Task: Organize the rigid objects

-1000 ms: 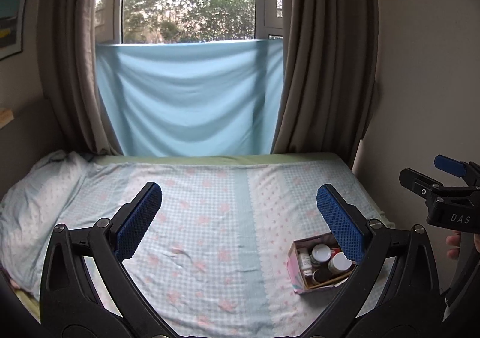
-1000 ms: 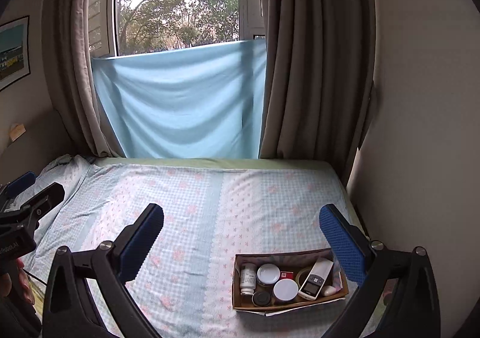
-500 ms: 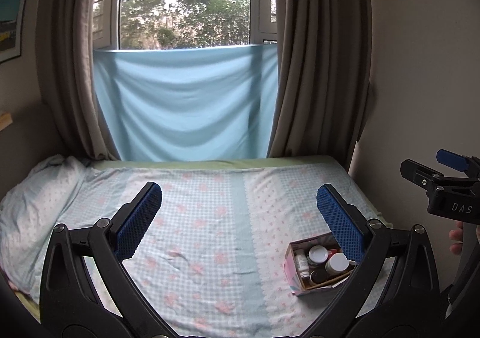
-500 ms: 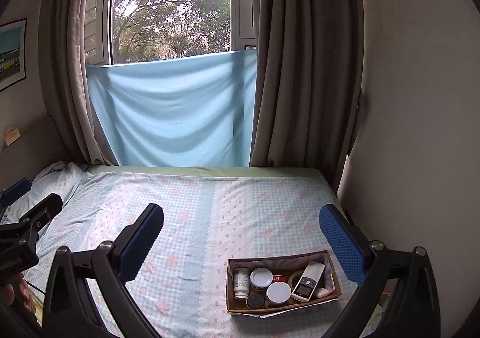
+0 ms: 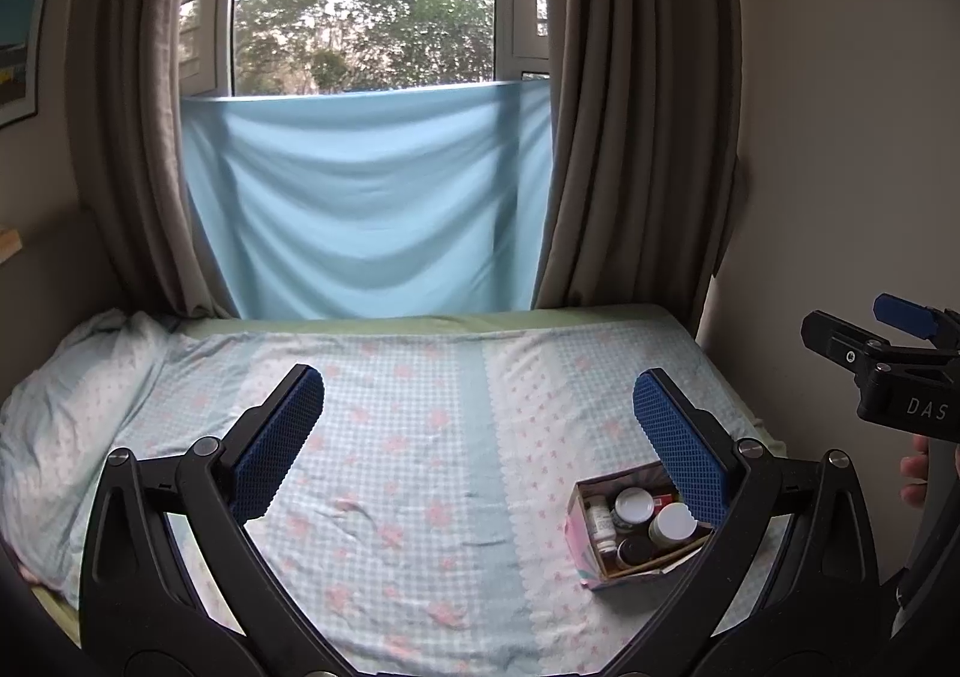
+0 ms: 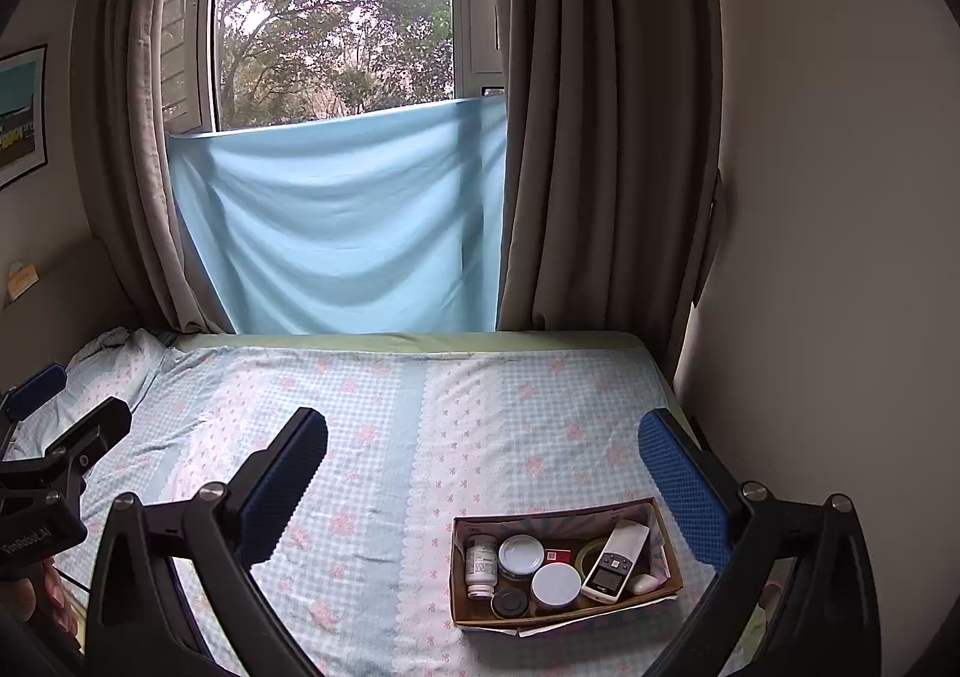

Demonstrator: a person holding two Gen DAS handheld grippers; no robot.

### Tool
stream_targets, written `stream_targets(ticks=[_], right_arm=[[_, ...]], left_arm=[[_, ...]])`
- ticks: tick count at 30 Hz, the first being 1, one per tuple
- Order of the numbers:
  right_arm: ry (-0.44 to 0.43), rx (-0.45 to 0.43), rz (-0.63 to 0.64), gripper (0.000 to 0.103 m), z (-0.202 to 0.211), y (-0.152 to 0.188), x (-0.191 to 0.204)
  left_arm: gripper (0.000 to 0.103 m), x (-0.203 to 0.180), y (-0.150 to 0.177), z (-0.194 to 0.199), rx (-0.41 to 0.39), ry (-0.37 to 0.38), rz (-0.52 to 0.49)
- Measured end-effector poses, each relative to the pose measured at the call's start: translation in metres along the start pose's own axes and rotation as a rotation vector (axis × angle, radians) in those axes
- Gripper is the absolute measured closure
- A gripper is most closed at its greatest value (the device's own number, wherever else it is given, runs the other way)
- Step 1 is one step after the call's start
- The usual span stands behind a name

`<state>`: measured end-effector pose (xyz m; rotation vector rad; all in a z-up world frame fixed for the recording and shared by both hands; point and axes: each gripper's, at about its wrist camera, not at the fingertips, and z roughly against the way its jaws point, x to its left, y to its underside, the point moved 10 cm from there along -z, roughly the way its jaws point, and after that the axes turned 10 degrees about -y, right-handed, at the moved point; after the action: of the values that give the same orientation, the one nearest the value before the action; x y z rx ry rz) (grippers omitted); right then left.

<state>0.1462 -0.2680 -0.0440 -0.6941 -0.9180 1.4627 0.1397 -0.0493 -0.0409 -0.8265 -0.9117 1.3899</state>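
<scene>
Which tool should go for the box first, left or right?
Right, probably. In its own view the box sits between the right tool's open fingers; in the left tool's view it lies off-centre, partly hidden behind one finger.

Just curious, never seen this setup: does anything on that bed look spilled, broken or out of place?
Nothing looks spilled or broken. The cardboard box sits on the bed with everything inside; the remote merely leans tilted.
</scene>
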Motion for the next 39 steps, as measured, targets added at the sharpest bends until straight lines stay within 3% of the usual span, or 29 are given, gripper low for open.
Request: stream_targets(ticks=[26, 39], right_arm=[[0.002, -0.003, 0.002, 0.0, 0.001, 0.001, -0.001], [0.007, -0.014, 0.002, 0.0, 0.002, 0.002, 0.0]], left_arm=[[0.0, 0.006, 0.002, 0.003, -0.001, -0.019, 0.003], [0.0, 0.016, -0.009, 0.016, -0.093, -0.066, 0.024]])
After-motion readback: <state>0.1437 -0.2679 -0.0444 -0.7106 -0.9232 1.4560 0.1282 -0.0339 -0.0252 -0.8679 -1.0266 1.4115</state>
